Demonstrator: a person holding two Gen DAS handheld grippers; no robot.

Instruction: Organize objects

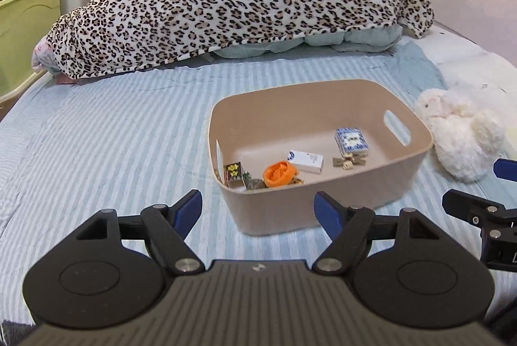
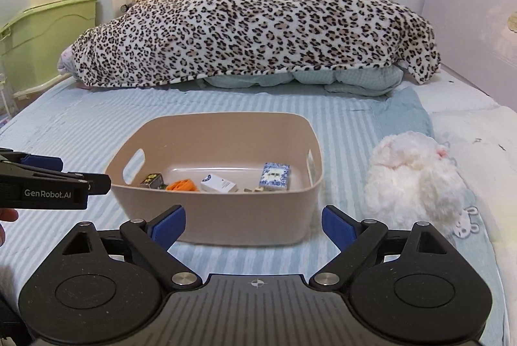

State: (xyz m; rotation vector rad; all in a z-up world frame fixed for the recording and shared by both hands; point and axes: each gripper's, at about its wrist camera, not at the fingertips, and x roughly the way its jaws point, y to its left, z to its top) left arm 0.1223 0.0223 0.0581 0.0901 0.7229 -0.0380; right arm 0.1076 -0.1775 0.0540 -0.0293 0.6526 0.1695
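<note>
Bed with striped blue sheet [image 1: 113, 135], leopard blanket [image 1: 242, 6] heaped behind. Left wrist view: left gripper [image 1: 258, 211] spread wide, holding nothing, just short of beige bin [image 1: 323, 207]; inside, orange item [image 1: 278, 173], white box [image 1: 306, 161], blue patterned box [image 1: 350, 141]; white plush toy [image 1: 458, 132] just right of bin. Right wrist view: right gripper [image 2: 253, 224] likewise wide, empty, facing bin [image 2: 226, 216]; plush [image 2: 416, 181] beside it.

One beige bin [image 1: 323, 210], one white plush toy [image 1: 458, 132], two storage boxes [image 2: 48, 32], one leopard blanket [image 1: 245, 0].
</note>
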